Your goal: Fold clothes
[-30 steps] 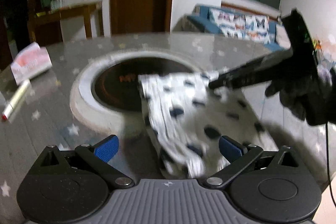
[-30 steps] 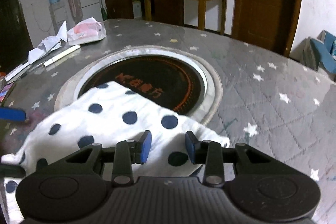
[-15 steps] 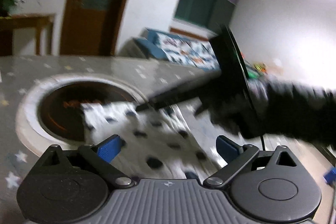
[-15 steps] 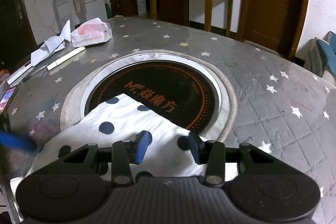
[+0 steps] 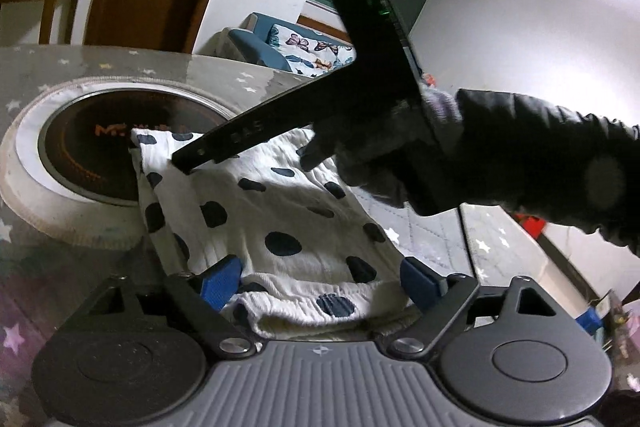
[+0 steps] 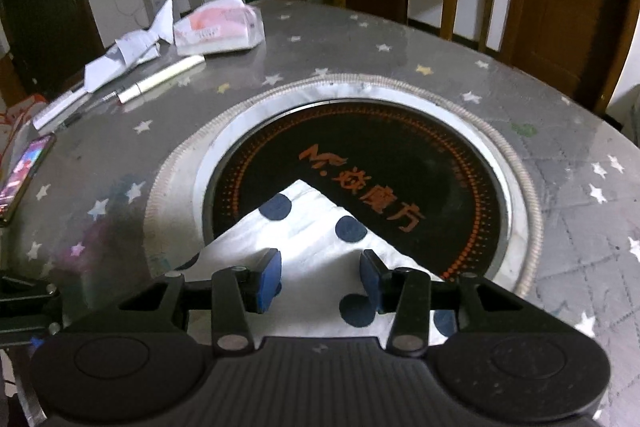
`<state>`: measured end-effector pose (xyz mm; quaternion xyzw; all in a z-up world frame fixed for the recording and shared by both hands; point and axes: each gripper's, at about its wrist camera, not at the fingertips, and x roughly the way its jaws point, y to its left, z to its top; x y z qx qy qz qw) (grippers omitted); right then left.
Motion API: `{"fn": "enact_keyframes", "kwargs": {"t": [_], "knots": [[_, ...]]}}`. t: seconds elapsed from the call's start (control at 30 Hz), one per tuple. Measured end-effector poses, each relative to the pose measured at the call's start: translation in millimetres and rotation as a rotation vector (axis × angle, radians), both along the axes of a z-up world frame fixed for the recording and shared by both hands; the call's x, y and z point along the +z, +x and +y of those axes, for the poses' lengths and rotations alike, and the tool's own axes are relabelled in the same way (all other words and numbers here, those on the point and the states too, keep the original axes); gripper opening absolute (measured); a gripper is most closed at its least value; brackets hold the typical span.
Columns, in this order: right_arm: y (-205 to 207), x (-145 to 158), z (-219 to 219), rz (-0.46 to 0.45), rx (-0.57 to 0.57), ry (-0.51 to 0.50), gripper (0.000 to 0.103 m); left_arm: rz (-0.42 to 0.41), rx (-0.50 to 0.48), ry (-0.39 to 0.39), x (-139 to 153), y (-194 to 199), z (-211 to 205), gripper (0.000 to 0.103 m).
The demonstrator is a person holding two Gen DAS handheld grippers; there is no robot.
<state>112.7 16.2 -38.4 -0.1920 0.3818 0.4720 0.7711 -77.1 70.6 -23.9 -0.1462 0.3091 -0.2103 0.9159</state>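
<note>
A white garment with dark blue dots (image 5: 280, 223) lies folded on the grey star-patterned table, its far corner over the black round cooktop (image 5: 92, 143). My left gripper (image 5: 320, 279) is open, its blue pads either side of the garment's near edge. The right gripper shows in the left wrist view (image 5: 188, 167), held by a gloved hand, tip over the garment's far corner. In the right wrist view the garment's corner (image 6: 308, 227) points onto the cooktop (image 6: 360, 179). My right gripper (image 6: 320, 279) is open just above the cloth, holding nothing.
A pink tissue pack (image 6: 220, 27), crumpled paper (image 6: 124, 55) and a white pen (image 6: 160, 83) lie at the table's far left. A phone (image 6: 24, 171) lies at the left edge. The table edge drops off at the right (image 5: 464, 247).
The left gripper has tilted and drawn closer to the garment's near edge. The right gripper has opened wider and moved toward the garment's far corner over the cooktop.
</note>
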Motion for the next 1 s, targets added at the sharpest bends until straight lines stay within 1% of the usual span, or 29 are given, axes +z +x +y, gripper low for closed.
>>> {"fn": "enact_keyframes", "kwargs": {"t": [0.23, 0.3, 0.5, 1.0], "knots": [[6.0, -2.3, 13.4, -0.002, -0.011, -0.038, 0.046, 0.009, -0.021, -0.067, -4.7, 2.7, 9.1, 0.088], [6.3, -3.0, 16.6, -0.007, -0.011, -0.051, 0.048, 0.011, -0.022, -0.081, -5.3, 2.6, 10.6, 0.088], [8.1, -1.5, 21.4, -0.015, -0.023, -0.063, 0.050, 0.023, -0.024, -0.114, -5.2, 3.1, 15.8, 0.088], [11.1, -1.9, 37.7, -0.052, -0.036, -0.096, 0.053, 0.039, -0.030, -0.146, -8.2, 8.4, 17.9, 0.088]]}}
